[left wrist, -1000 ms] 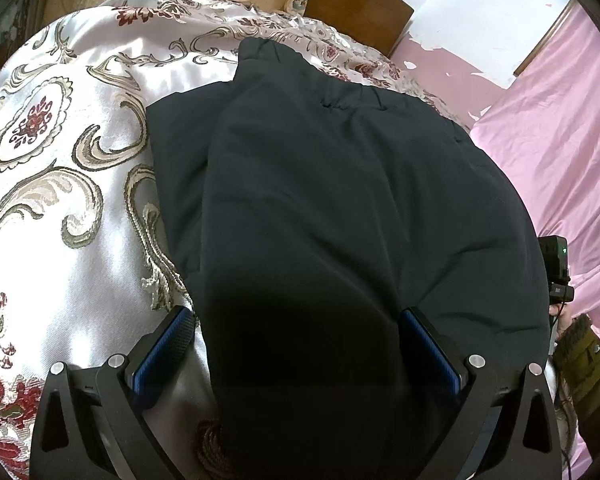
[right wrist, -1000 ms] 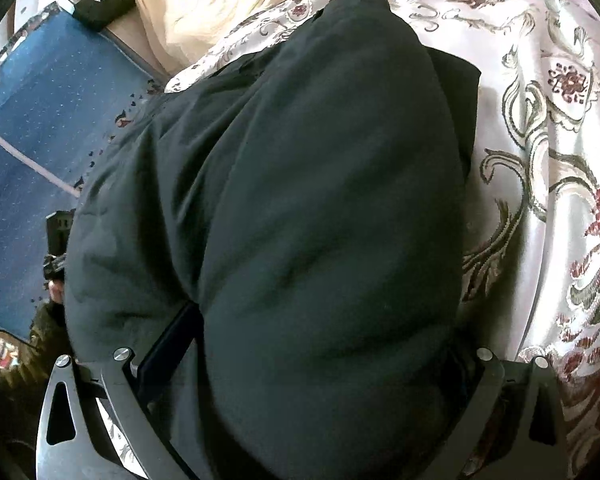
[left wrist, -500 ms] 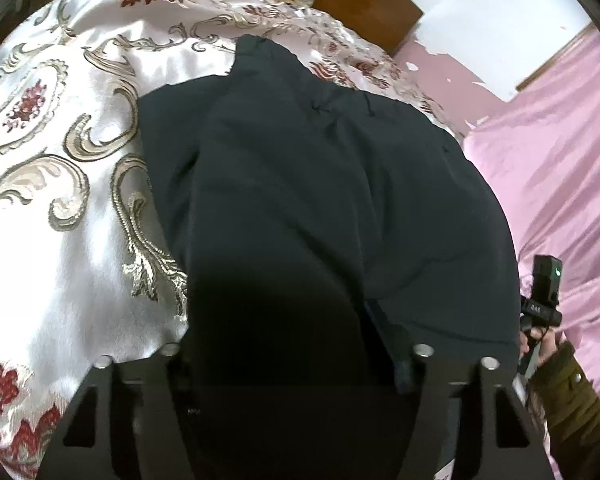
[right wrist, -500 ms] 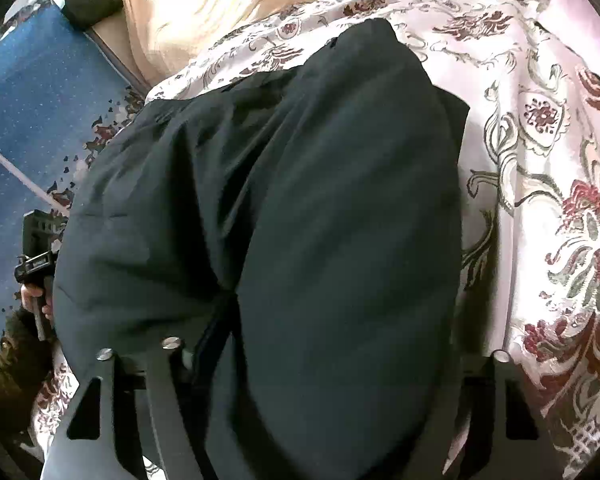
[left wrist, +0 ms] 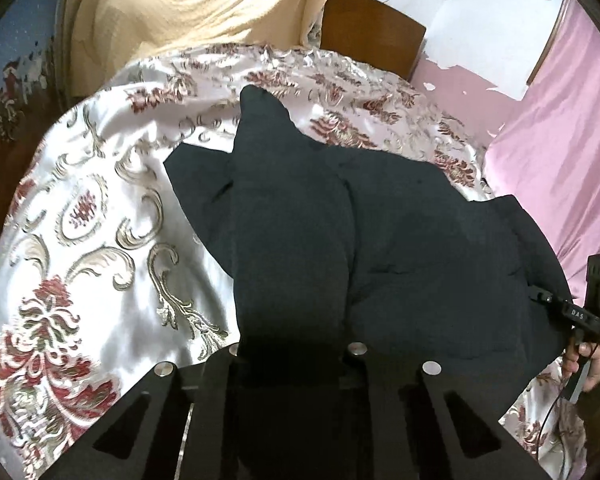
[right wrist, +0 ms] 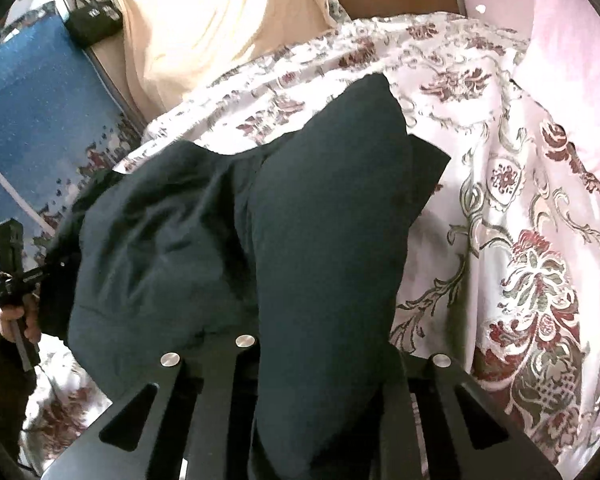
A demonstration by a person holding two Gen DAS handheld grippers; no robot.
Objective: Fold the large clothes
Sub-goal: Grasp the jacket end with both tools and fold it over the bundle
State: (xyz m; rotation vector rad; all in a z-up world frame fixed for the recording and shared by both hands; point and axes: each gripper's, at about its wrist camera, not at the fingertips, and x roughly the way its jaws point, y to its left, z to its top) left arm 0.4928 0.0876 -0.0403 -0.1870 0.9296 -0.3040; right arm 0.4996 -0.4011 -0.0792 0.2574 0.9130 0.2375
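covering both hand-held grippers' fingertips, dark garment [left wrist: 380, 240]

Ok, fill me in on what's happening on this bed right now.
A person is folding a dark garment on a floral bedspread, with a handheld gripper in each hand. The left gripper and the right gripper are each shut on a bunch of the fabric at the near edge. The garment is partly lifted and humped between them, its far end resting on the bedspread. The fold is not yet laid flat.
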